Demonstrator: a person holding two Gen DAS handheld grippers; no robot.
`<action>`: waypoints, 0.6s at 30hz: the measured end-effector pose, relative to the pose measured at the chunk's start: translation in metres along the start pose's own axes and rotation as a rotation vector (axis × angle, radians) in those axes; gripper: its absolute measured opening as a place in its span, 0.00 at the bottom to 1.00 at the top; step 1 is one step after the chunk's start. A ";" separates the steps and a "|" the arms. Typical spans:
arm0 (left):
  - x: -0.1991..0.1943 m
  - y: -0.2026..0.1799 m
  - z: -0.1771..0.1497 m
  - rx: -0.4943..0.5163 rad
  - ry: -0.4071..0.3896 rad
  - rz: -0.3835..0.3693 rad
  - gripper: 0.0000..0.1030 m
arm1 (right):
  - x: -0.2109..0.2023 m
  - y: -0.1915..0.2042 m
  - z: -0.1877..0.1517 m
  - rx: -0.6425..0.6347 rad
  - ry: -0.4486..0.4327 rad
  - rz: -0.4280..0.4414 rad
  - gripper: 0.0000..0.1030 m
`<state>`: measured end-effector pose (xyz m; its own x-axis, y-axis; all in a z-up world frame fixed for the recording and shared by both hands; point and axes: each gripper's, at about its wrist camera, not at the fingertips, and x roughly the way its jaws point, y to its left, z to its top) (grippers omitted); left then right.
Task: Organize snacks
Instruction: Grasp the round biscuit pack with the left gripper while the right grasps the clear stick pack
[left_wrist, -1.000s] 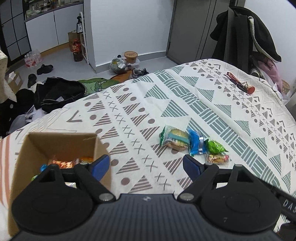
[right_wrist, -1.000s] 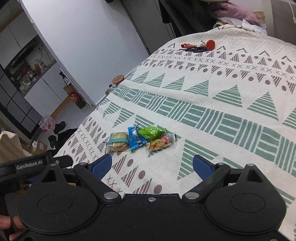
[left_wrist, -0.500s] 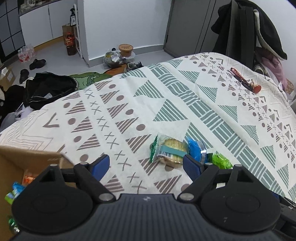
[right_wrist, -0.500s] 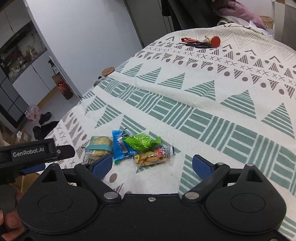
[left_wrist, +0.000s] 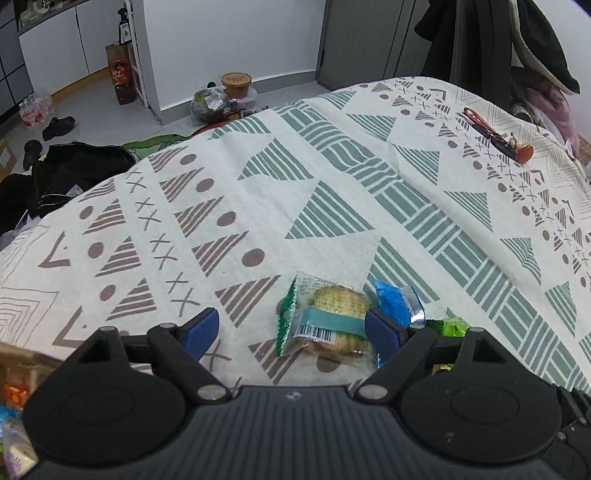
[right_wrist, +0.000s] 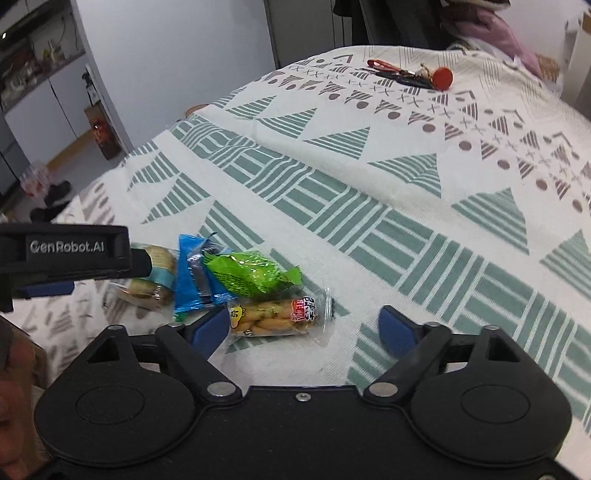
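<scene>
A row of snack packets lies on the patterned tablecloth (left_wrist: 332, 192). My left gripper (left_wrist: 291, 330) is open, low over the cloth, and the clear cracker packet (left_wrist: 328, 317) lies between its blue fingers, nearer the right one. A blue packet (left_wrist: 397, 301) and a green packet (left_wrist: 452, 326) lie right of it. In the right wrist view the same cracker packet (right_wrist: 157, 273), blue packet (right_wrist: 192, 280) and green packet (right_wrist: 251, 273) show, with a clear packet of orange sticks (right_wrist: 277, 314) nearest. My right gripper (right_wrist: 304, 328) is open, and that packet lies by its left finger.
A cardboard box (left_wrist: 18, 373) holding several snacks sits at the lower left in the left wrist view. Red-handled scissors and keys (left_wrist: 496, 134) lie at the table's far side. Bags, shoes and bottles litter the floor (left_wrist: 92, 122) beyond the table edge. Coats hang behind.
Both grippers have moved toward the snack row, staying open. The left one swung right, away from the box, and now straddles the cracker packet; the right one came down near the orange-stick packet.
</scene>
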<state>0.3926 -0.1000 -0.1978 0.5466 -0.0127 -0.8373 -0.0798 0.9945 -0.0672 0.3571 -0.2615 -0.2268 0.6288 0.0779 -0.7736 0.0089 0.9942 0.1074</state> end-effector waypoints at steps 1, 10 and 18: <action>0.003 -0.002 0.000 0.002 0.001 0.000 0.83 | 0.000 0.000 -0.001 -0.007 -0.005 -0.008 0.75; 0.016 -0.020 -0.004 0.046 0.008 0.019 0.83 | -0.002 -0.014 0.003 0.019 -0.028 -0.038 0.34; 0.021 -0.017 -0.011 0.041 -0.026 0.012 0.69 | -0.006 -0.029 0.007 0.136 -0.025 0.033 0.45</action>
<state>0.3959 -0.1189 -0.2203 0.5676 0.0010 -0.8233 -0.0519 0.9981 -0.0346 0.3587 -0.2912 -0.2206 0.6500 0.1063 -0.7525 0.0927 0.9717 0.2174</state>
